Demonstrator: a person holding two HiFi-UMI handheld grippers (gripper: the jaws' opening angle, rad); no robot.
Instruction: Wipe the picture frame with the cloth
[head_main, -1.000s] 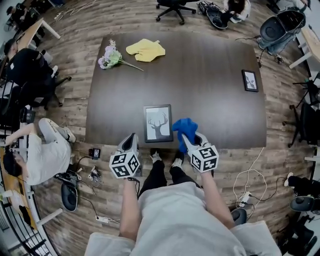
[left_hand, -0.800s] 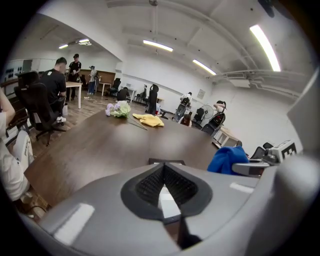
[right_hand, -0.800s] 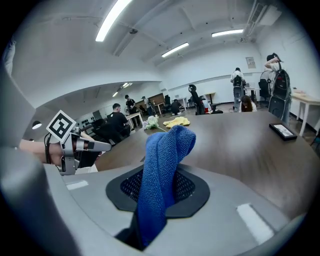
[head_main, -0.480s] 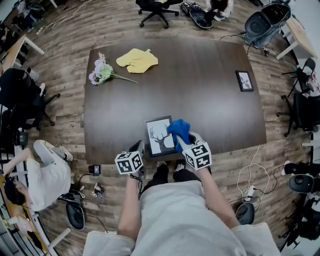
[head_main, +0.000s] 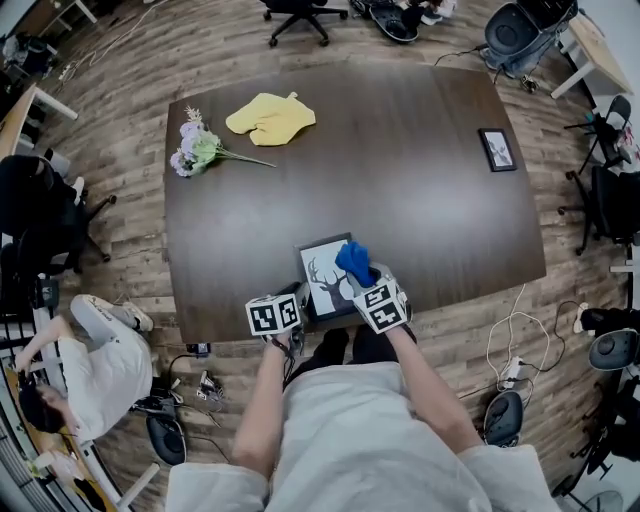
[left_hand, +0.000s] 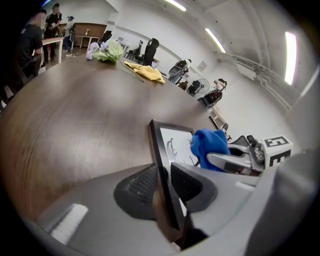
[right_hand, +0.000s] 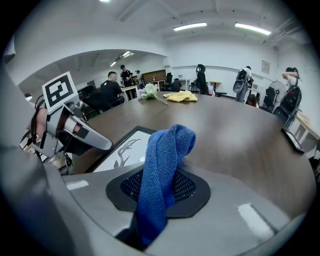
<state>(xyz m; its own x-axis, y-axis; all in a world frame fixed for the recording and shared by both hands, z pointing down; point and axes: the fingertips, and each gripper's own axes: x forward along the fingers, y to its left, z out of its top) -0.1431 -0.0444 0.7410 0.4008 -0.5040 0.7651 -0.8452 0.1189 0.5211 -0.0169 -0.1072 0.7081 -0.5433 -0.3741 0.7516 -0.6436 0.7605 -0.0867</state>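
A dark-framed picture of a deer, the picture frame (head_main: 322, 268), lies flat at the table's near edge. My left gripper (head_main: 298, 300) is at its near left corner. In the left gripper view the frame's edge (left_hand: 159, 150) stands between the jaws of my left gripper (left_hand: 165, 186), which have just been opening; the pads do not press on it. My right gripper (head_main: 364, 282) is shut on a blue cloth (head_main: 354, 260) that rests over the frame's right side. The cloth (right_hand: 162, 165) hangs folded between the jaws of my right gripper (right_hand: 160, 189), beside the picture (right_hand: 125, 150).
On the dark table (head_main: 400, 200) a yellow cloth (head_main: 270, 117) and a bunch of flowers (head_main: 198, 150) lie at the far left. A small second frame (head_main: 497, 149) lies at the right. Office chairs and a seated person (head_main: 90, 350) surround the table.
Both grippers have come down and forward onto the picture frame. The blue cloth now sits over the frame's right part, and the left gripper has reached its near left corner.
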